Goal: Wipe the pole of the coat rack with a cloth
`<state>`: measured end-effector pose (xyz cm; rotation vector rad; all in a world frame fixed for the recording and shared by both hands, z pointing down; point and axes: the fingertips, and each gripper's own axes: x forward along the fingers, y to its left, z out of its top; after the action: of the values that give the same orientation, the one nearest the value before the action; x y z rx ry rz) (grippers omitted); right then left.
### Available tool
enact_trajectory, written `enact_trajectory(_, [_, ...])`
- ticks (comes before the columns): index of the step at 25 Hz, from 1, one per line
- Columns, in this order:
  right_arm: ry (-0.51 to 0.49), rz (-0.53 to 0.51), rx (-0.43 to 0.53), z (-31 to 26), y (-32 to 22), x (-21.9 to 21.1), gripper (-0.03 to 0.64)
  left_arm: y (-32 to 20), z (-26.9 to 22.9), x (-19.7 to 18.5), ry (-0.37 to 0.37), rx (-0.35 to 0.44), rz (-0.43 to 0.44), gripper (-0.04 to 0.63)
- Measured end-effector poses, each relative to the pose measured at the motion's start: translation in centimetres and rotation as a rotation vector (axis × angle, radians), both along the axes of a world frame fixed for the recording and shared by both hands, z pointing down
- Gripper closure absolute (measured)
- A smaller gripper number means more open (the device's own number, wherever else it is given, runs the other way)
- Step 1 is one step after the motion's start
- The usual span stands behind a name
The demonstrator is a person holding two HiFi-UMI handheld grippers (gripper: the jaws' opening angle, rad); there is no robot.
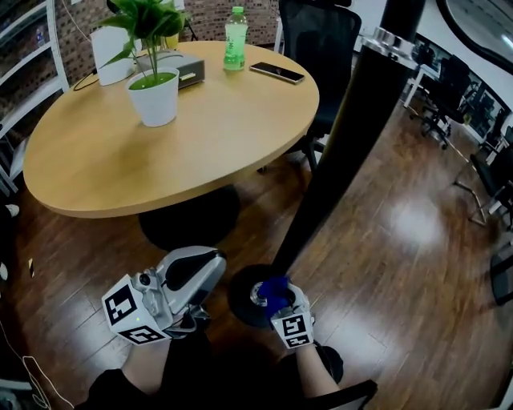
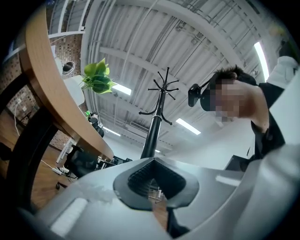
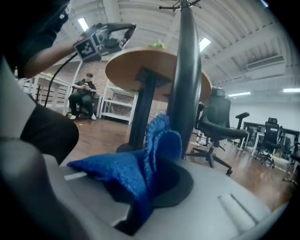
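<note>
Low against the upright pole, right gripper clamps blue cloth.

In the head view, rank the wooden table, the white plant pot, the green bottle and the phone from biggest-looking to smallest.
1. wooden table
2. white plant pot
3. green bottle
4. phone
The bottle and phone look close in size. Both sit at the far edge, away from the camera, so that last pair is unsure.

Bright blue cloth, glossy black pole. Pale tan wooden table, white pot, green plant, green bottle, reddish-brown plank floor. Grey left gripper with black-and-white square markers.
</note>
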<state>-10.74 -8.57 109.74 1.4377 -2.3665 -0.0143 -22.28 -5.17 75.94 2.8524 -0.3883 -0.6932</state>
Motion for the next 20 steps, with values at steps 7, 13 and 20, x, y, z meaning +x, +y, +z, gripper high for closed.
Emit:
enact_trajectory(7, [-0.018,0.013,-0.025,0.1,0.1,0.6,0.595,-0.2,2.3,0.0,-0.026,-0.033,-0.025,0.601])
enact_trajectory(13, [-0.170,-0.056,0.386,-20.1,0.2,0.8,0.595,-0.2,1.5,-0.4,-0.008,-0.011,-0.037,0.601])
enact_trajectory(20, [-0.346,-0.128,0.785,-45.4,1.0,1.7,0.595,0.8,-1.5,-2.4,0.036,0.017,-0.064,0.601])
